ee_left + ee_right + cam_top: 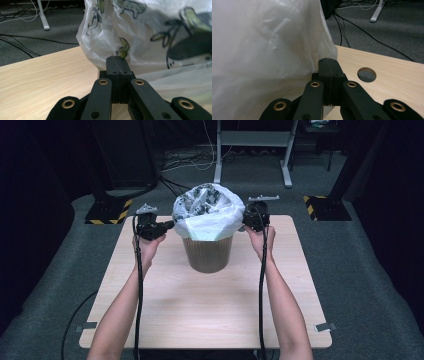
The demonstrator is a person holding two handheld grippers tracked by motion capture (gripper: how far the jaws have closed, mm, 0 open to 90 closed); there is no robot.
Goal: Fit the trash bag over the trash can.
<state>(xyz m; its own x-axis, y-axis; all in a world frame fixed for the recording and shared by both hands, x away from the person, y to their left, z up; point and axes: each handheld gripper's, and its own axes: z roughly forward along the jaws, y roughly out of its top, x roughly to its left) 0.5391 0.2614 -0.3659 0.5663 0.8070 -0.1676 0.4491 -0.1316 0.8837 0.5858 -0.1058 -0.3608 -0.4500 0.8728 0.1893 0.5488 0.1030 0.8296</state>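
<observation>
A brown round bin (208,255) stands at the back middle of the wooden table (200,305). A white plastic bag (207,215) with a green and black print lines it and hangs over its rim. My left gripper (172,225) is at the bag's left side and my right gripper (245,222) at its right side. In the left gripper view the black jaws meet at the left gripper's (117,58) tips, where the creases of the bag (150,30) run together. In the right gripper view the right gripper (328,60) is likewise shut on the bag's (262,37) lower edge.
A round hole (367,74) sits in the tabletop just beyond the right gripper. Behind the table, on the grey carpet, are cables (185,162), a white desk frame (252,140) and two stand bases with yellow-black stripes (107,211) (325,207).
</observation>
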